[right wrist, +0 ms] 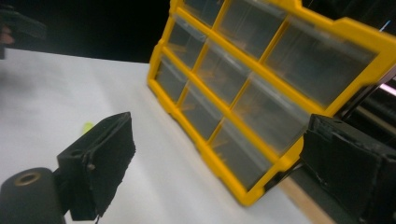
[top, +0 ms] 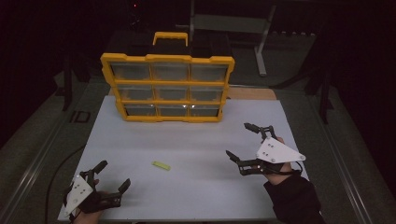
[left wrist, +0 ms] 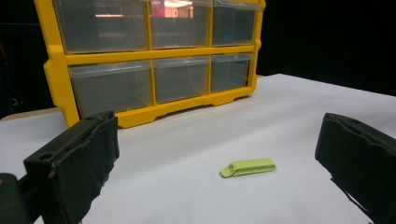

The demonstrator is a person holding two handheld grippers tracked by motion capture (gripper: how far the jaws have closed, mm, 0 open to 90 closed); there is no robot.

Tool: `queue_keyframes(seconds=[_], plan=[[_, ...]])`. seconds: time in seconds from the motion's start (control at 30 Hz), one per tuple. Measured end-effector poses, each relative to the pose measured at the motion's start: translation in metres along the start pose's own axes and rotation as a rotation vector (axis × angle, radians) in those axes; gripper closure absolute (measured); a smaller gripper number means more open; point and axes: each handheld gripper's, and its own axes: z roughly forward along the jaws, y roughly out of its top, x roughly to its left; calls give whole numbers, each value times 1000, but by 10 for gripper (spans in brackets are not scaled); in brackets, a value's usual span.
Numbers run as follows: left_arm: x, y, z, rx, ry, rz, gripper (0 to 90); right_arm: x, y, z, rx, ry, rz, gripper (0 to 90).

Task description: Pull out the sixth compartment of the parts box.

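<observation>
High view: we hold both grippers wide open and empty, the left gripper (top: 113,175) aimed at the green clip (top: 161,165) lying mid-table for pickup, the right gripper (top: 238,141) facing the drawer cabinet (top: 166,86).

Dim room, lit table, black surroundings

We see light fall from above onto the white table (top: 196,144), with small glints on the lower drawers of the yellow organizer (top: 168,87). Between the left gripper (left wrist: 215,154) jaws the green clip (left wrist: 248,167) is sharp; the jaws themselves blur softly. The right gripper view is tilted, its near jaws out of focus.
</observation>
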Motion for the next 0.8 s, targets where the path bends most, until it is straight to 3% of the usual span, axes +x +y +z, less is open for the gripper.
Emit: queue_keyframes(seconds=[0.37,0.4,0.8], plan=[[-1,0,0,0,-9,0,3,-9,17,16,-10,-9,-52,87],[-1,0,0,-2,-12,0,3,-9,20,20,-8,9,-48,87],[-1,1,-1,-9,-5,3,3,-14,29,44,21,36,-114,87]])
